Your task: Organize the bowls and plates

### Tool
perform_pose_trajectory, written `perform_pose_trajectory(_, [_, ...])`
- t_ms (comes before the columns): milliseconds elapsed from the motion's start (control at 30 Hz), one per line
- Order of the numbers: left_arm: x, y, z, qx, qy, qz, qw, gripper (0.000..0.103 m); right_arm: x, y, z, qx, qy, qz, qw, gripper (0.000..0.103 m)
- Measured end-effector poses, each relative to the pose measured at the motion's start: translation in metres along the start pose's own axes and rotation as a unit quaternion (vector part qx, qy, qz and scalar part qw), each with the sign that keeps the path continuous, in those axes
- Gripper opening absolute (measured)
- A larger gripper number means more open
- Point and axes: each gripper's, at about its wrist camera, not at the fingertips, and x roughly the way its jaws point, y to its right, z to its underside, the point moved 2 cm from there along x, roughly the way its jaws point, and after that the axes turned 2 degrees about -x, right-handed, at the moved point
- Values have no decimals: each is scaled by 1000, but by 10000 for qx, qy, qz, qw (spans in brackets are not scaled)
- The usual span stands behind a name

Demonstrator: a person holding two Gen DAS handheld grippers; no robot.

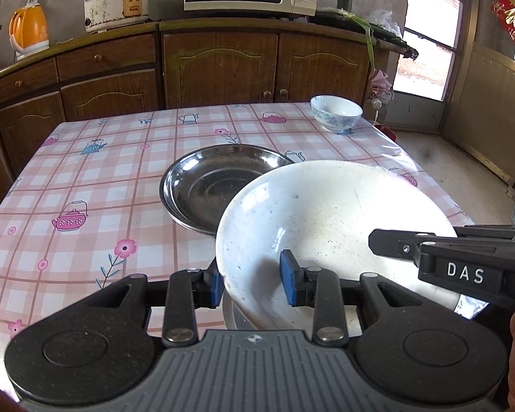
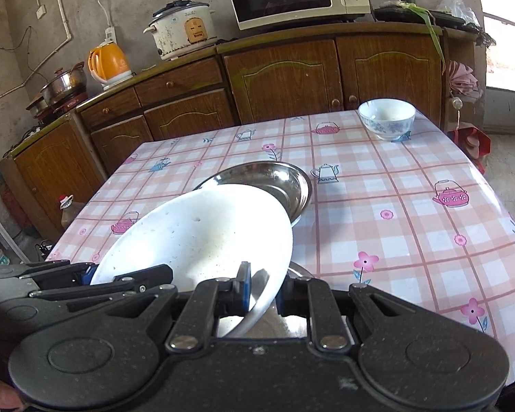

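Both grippers hold one white plate [image 1: 326, 219] by its near rim, tilted above the tabletop [image 1: 86, 178]. The left gripper [image 1: 254, 283] has its blue pads closed on the rim at the plate's left side, and the right gripper [image 2: 262, 292] is clamped on the rim at the right side. Just behind the plate lies one round steel dish [image 1: 206, 185], shiny and shallow. One small ceramic bowl [image 1: 336, 113] with blue pattern stands far at the corner.
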Motion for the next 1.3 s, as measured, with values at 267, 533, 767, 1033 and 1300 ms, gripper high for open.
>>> perform_pose_trajectory(267, [17, 1, 12, 72, -305, 30, 9995, 32, 14, 8, 16, 141, -299, 30, 9994, 19])
perform_pose_trajectory(533, [34, 1, 23, 129, -611, 98, 9980, 32, 29, 18, 29, 281, -639, 58, 9975, 19])
perform_pose_trajectory(767, [39, 3, 27, 194, -675, 159, 9974, 32, 34, 23, 33, 320, -734, 74, 9968, 19])
perform_pose_trajectory(1033, [42, 3, 28, 133, -622, 253, 9977, 38, 37, 27, 35, 358, -668, -1, 9971, 19])
perform_pose_trajectory(1300, [42, -1, 27, -79, -726, 248, 9970, 38, 36, 19, 34, 60, -564, 33, 9984, 19])
